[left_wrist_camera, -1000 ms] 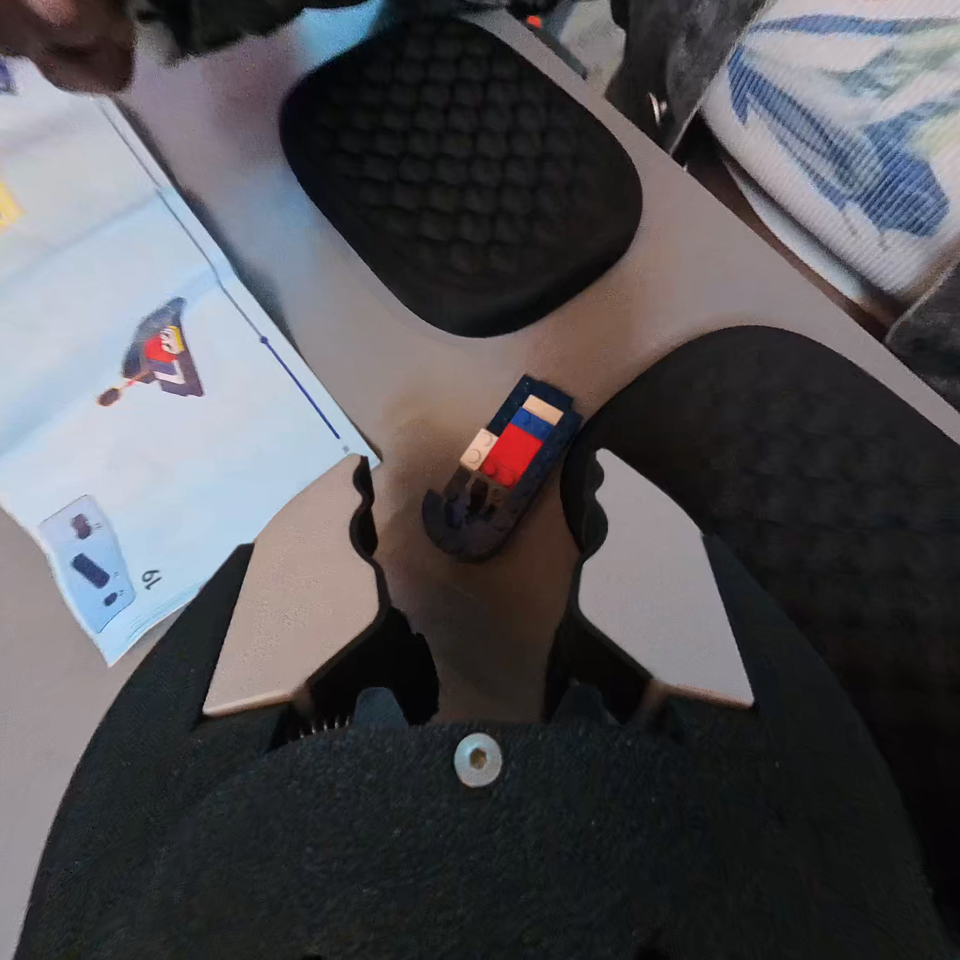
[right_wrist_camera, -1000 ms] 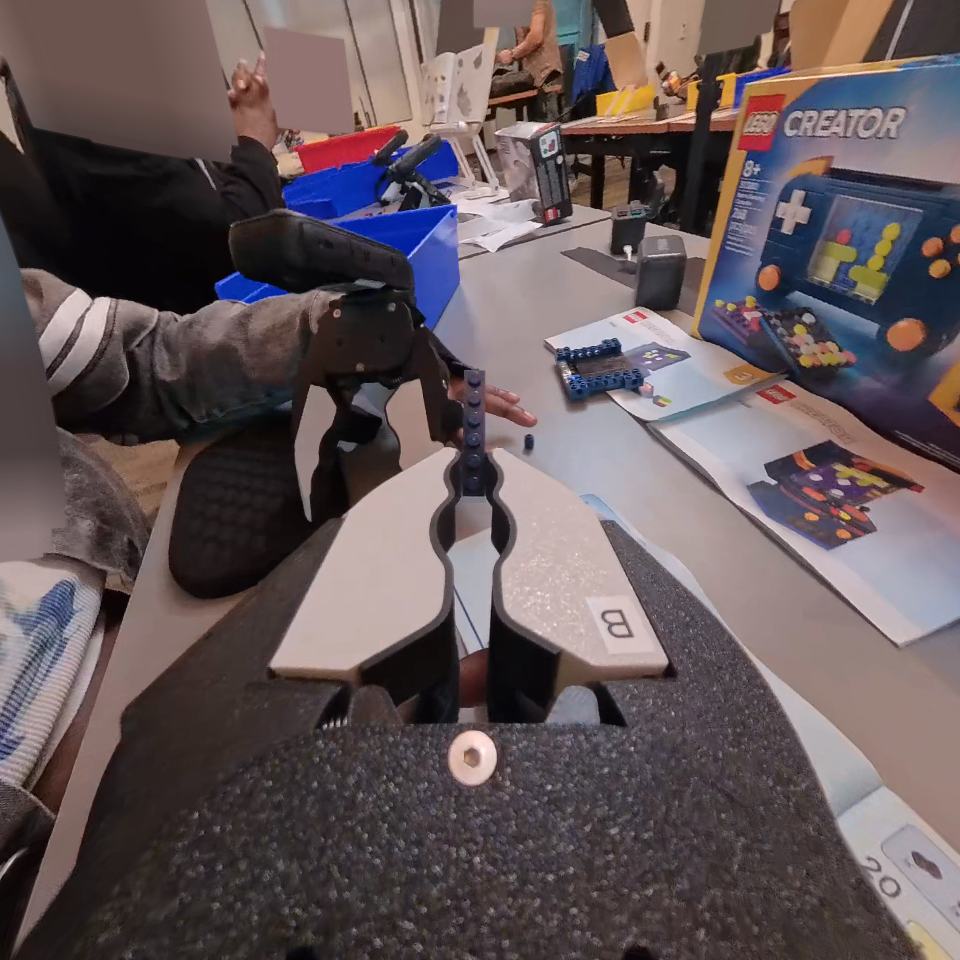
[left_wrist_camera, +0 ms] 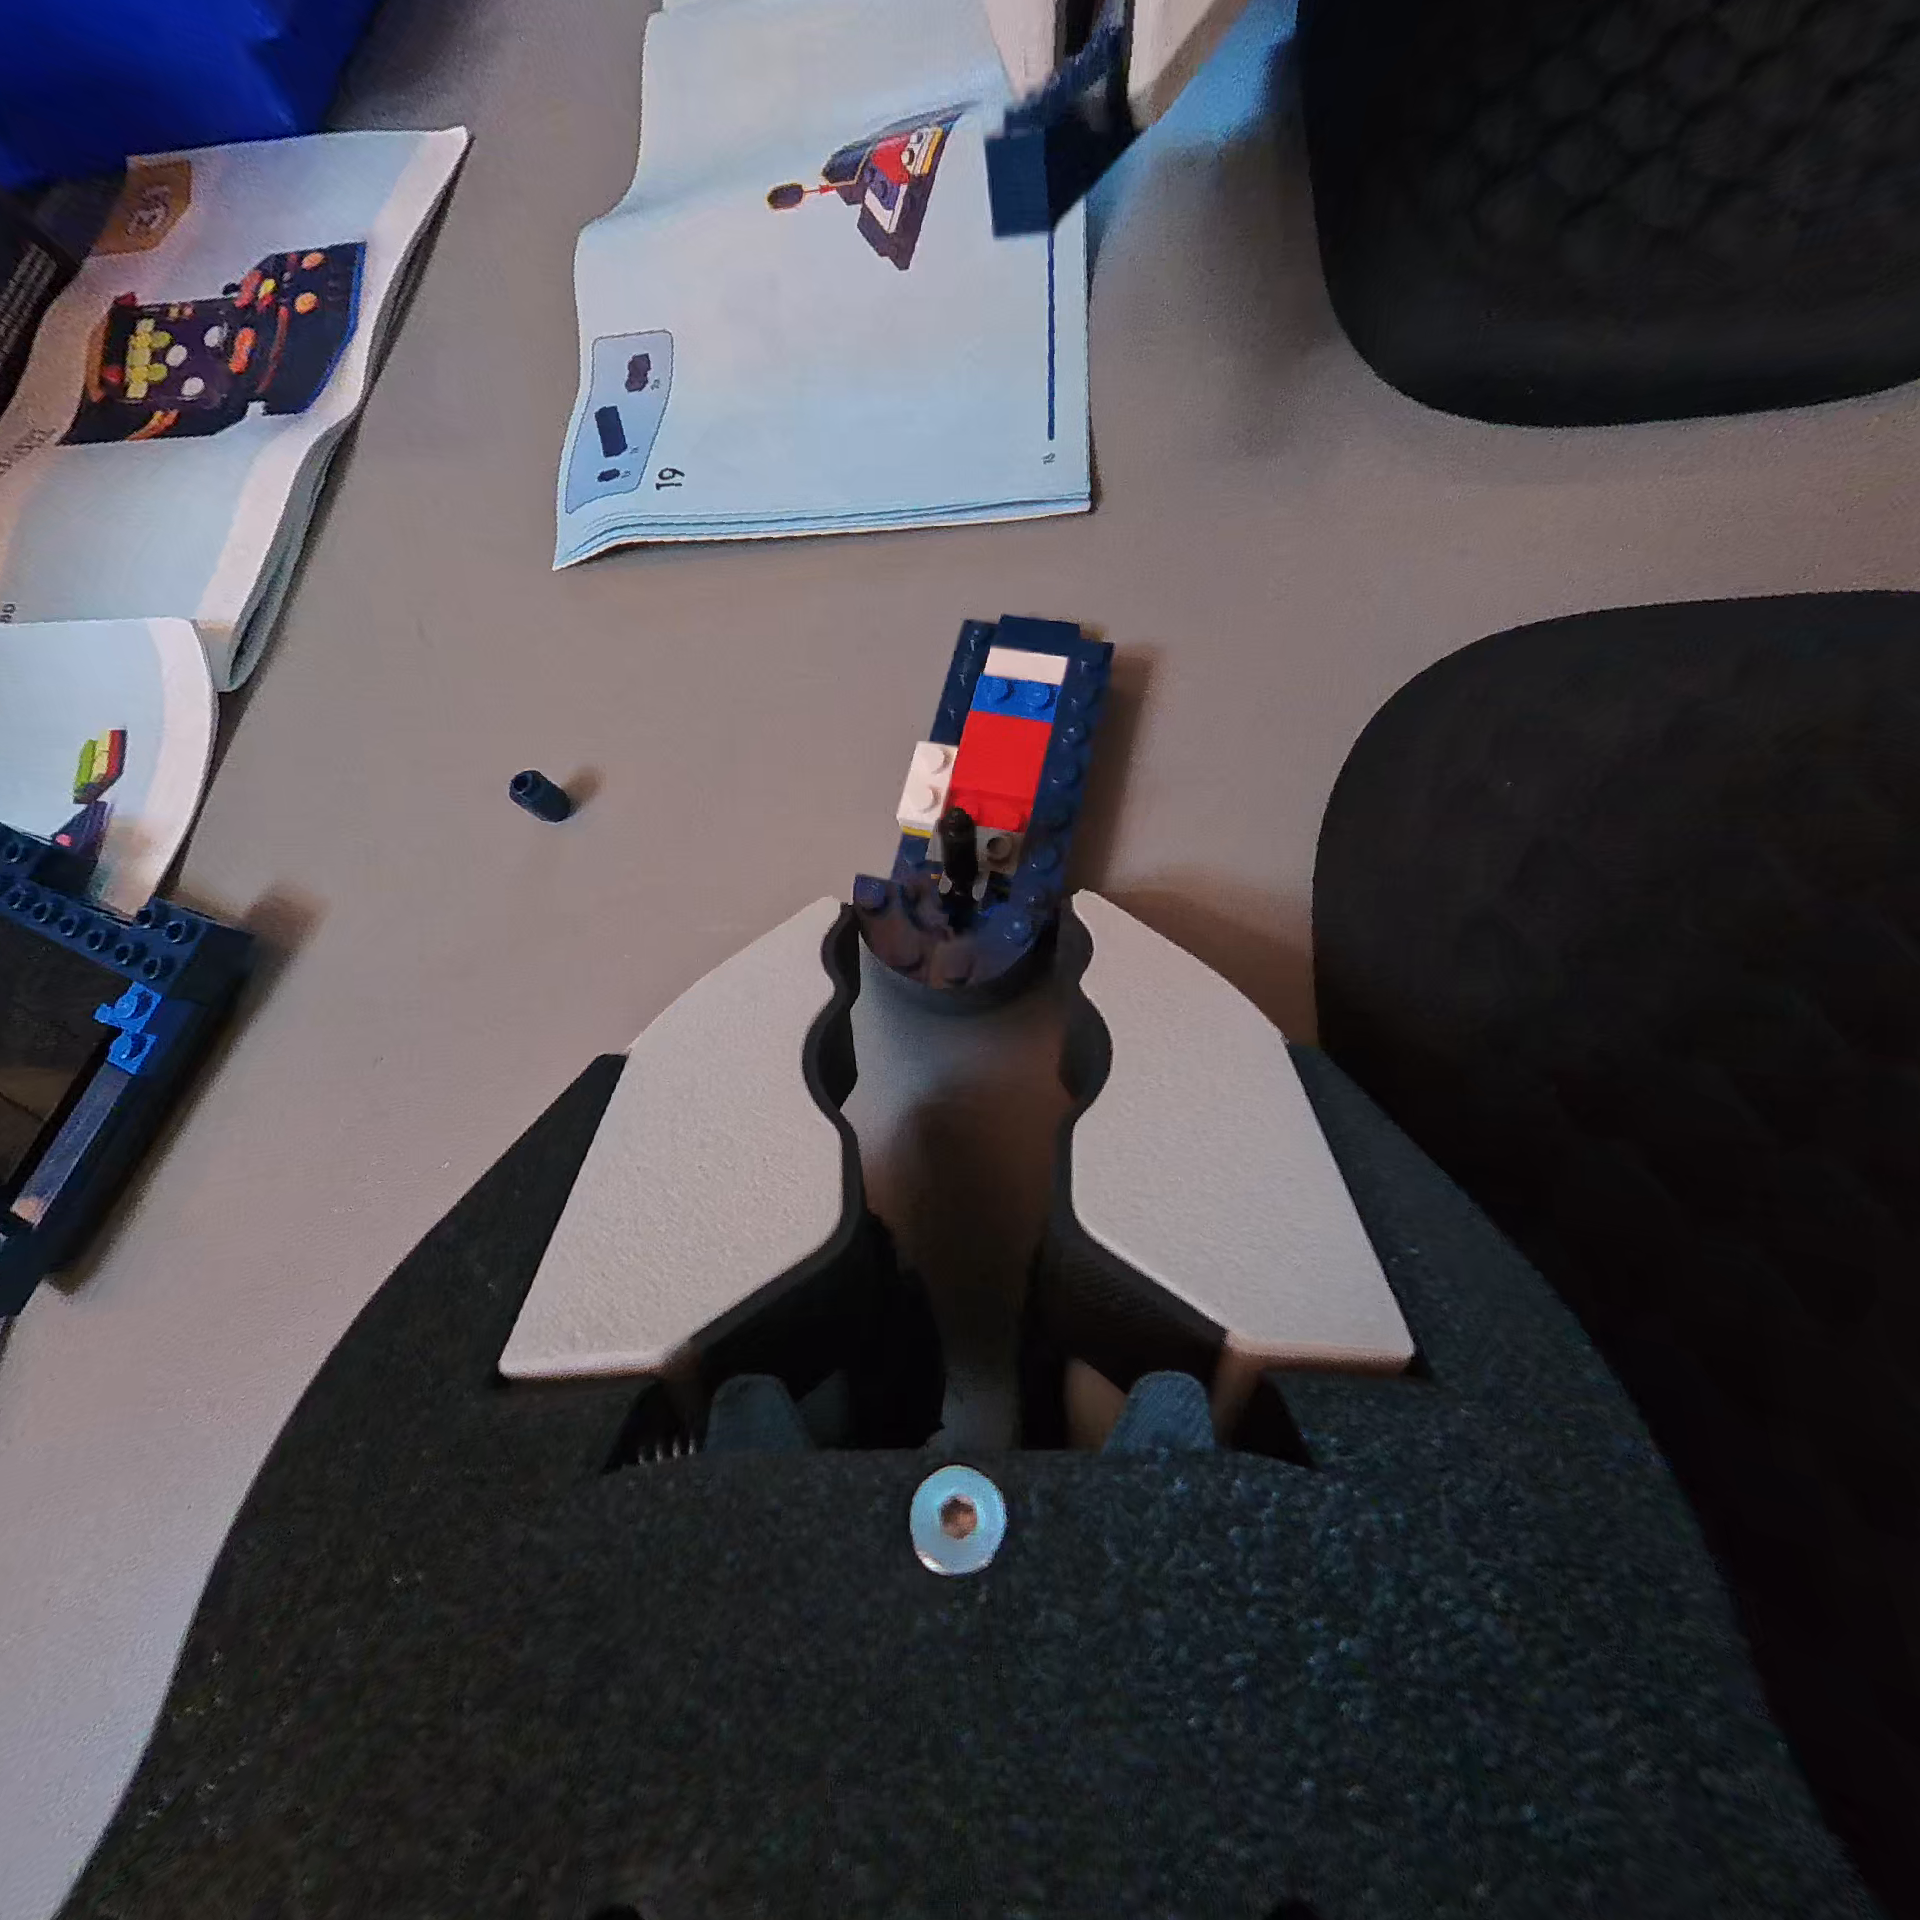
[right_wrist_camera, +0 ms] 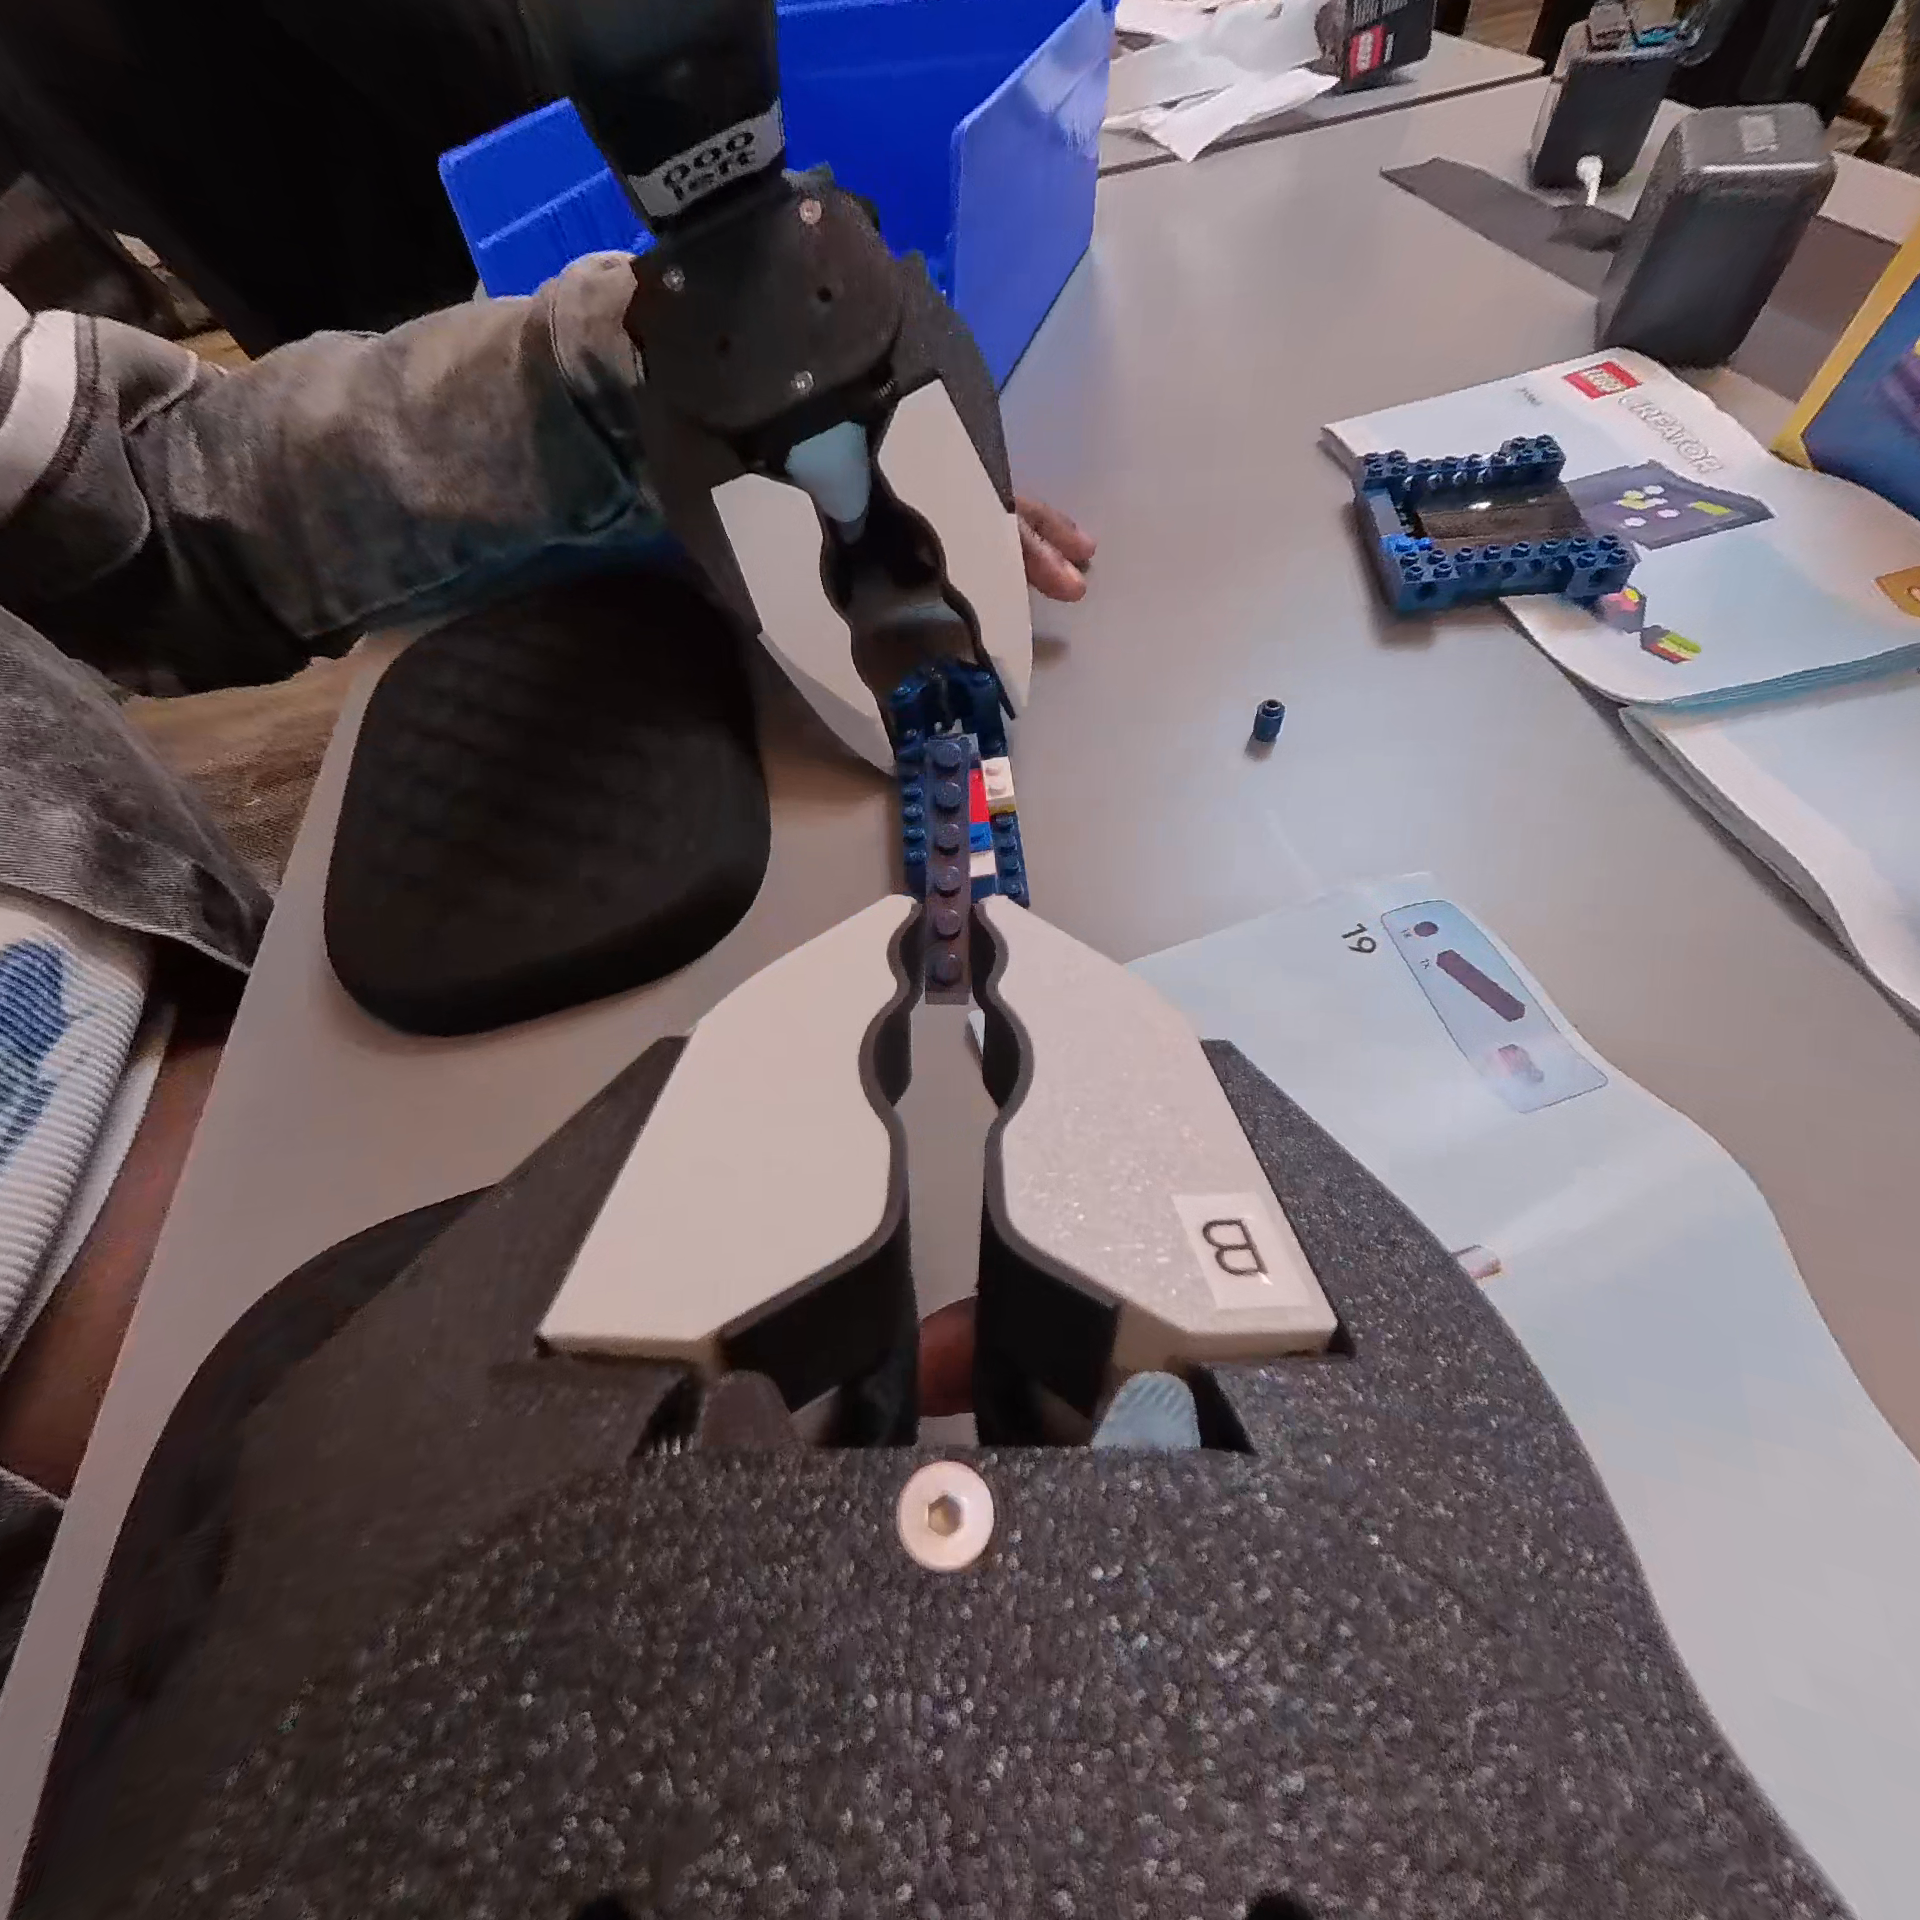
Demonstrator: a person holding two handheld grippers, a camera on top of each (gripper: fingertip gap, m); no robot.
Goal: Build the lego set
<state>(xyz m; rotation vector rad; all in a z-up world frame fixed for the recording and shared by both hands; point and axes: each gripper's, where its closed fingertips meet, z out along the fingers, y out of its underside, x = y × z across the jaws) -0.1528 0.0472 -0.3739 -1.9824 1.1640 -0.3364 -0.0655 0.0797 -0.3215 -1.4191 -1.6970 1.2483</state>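
- Dark-blue studded strip [right_wrist_camera: 943, 894] is pinched between my right gripper [right_wrist_camera: 948, 951] pads, poking forward over the brick boat.
- My left gripper [left_wrist_camera: 954, 935] clamps the rounded end of that small brick boat [left_wrist_camera: 1013, 769] — blue hull, red and white bricks — on the grey table [left_wrist_camera: 727, 665].
- Farther off: a loose dark-blue round stud [left_wrist_camera: 540, 796], then the open instruction booklet [left_wrist_camera: 821, 343].

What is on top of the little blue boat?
The boat carries red, blue and white bricks and a black stick. In the right wrist view, a long dark plate, pinched in the right tongs, covers part of it. The left tongs hide its rounded end's underside.
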